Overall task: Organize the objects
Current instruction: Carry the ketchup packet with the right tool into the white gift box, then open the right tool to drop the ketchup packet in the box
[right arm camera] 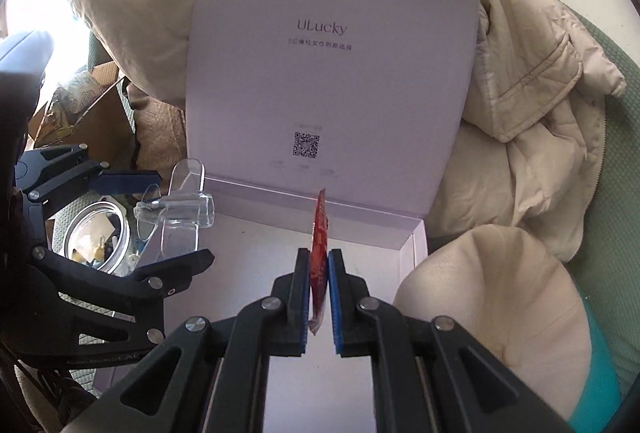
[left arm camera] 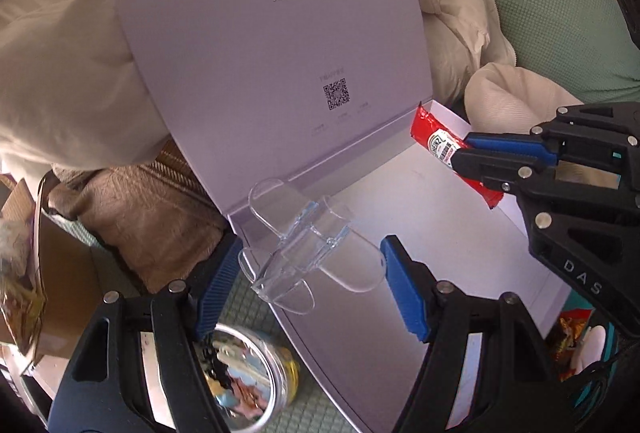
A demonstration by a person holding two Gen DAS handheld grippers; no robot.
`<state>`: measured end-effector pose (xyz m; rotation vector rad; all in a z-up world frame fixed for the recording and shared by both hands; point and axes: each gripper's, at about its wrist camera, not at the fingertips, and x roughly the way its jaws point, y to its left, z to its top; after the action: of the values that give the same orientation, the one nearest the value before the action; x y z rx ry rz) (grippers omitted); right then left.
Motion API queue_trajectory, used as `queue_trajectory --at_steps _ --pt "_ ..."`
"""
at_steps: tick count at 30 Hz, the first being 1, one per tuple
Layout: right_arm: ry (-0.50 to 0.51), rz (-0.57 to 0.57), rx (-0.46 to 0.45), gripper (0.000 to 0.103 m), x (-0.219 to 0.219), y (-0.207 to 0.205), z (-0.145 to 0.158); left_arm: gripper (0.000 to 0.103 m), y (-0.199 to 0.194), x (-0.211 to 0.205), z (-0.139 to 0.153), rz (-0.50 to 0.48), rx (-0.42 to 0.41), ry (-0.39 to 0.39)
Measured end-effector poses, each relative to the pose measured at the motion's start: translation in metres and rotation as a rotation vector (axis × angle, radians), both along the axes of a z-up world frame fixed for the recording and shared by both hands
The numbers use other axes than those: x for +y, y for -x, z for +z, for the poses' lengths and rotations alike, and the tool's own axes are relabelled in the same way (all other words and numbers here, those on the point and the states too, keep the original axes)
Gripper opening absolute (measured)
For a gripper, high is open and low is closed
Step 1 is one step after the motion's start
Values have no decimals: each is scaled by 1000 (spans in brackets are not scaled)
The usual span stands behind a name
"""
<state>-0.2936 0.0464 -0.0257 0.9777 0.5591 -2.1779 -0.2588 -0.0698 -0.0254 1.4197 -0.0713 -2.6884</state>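
Observation:
An open lilac gift box (left arm camera: 420, 233) lies flat with its lid (left arm camera: 264, 45) standing up behind; it also shows in the right wrist view (right arm camera: 256, 273). My right gripper (right arm camera: 319, 265) is shut on a red Heinz ketchup sachet (right arm camera: 319, 233), held edge-on above the box floor; the left wrist view shows that gripper (left arm camera: 460, 149) and the sachet (left arm camera: 430, 133) over the box's far right corner. My left gripper (left arm camera: 310, 265) is open, its blue pads either side of a clear acrylic stand (left arm camera: 308, 249) at the box's left edge. That stand (right arm camera: 180, 209) shows in the right wrist view.
A beige puffer jacket (right arm camera: 528, 105) and a brown knit garment (left arm camera: 144, 217) lie around the box on a green cushion (left arm camera: 560, 13). A glass jar with a shiny lid (left arm camera: 244, 369) stands left of the box. A cardboard box (left arm camera: 52, 273) is at far left.

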Motion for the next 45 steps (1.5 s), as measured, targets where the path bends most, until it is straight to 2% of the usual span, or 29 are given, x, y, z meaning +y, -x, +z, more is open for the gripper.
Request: queue_trajectory --at_steps 7,13,22,30,36,39,41,43,45 --pt "-10 -13 -19 8 -2 15 -10 70 19 1 -15 -23 -19 -6" --pt "-23 -19 -36 8 -3 23 -17 70 32 1 -27 -37 -39 -52" --pt "-45 -21 -29 8 -9 28 -25 70 38 1 -42 -42 -89 -80" --pt "-62 -34 -11 8 -12 24 -23 70 35 1 -48 -38 -82 -99" --pt "-83 -54 2 9 -11 18 -16 71 34 3 -46 -5 -100 -59" --pt "-82 -57 13 16 -8 11 -8 71 29 4 -40 7 -85 -66" --pt "-73 -60 21 31 -4 8 -1 71 26 4 -36 18 -79 -68" --pt "-55 -66 30 37 -2 7 9 71 22 3 -30 34 -65 -79" --pt "-43 -70 42 38 0 1 18 71 18 4 -23 47 -47 -85"
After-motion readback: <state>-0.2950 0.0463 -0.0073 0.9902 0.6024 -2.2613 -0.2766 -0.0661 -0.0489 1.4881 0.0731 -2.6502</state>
